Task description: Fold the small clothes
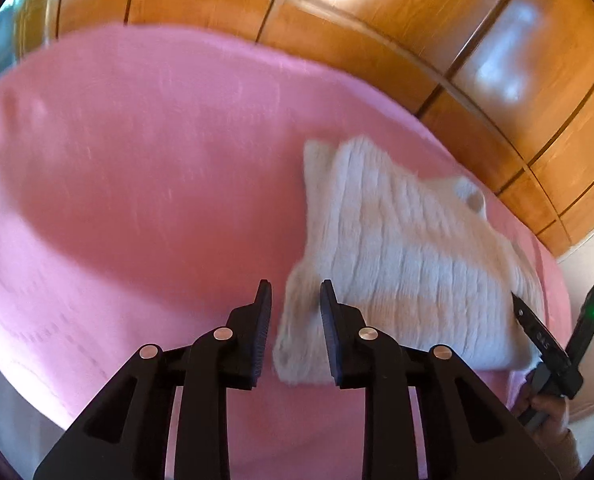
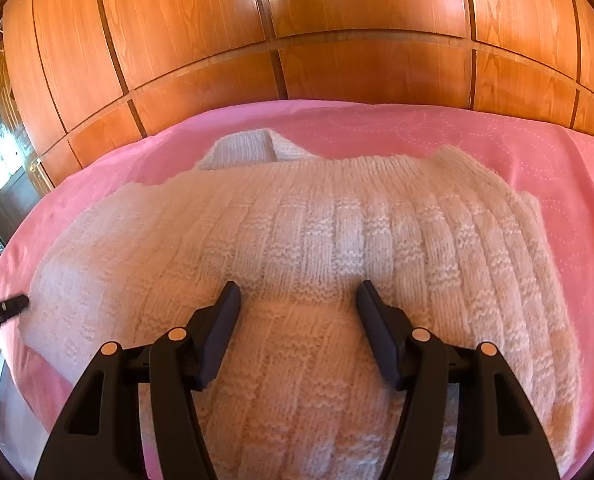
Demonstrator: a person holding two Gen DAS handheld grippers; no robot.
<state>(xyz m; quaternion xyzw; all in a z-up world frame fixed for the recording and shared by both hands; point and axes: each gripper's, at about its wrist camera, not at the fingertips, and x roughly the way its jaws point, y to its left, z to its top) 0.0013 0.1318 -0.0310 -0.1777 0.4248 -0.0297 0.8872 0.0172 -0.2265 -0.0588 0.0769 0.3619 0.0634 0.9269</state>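
Lying flat on the pink bedspread [image 2: 497, 140], the white knitted sweater [image 2: 297, 232] sits toward the edge nearest the grippers, wooden wardrobe doors [image 2: 297, 20] beyond the far edge. The left gripper [image 1: 295, 292] hovers with fingers apart at the sweater's corner. The right gripper [image 2: 298, 294] hangs spread over the knit, gripping nothing.

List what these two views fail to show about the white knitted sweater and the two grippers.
- Sweater, right wrist view: its near edge is cut off by the frame bottom and the right gripper.
- Sweater, left wrist view: knit detail is lost to motion blur.
- Left gripper: open, but whether its fingers touch the sweater's edge is unclear.
- Pink bedspread: the part under the sweater is hidden.
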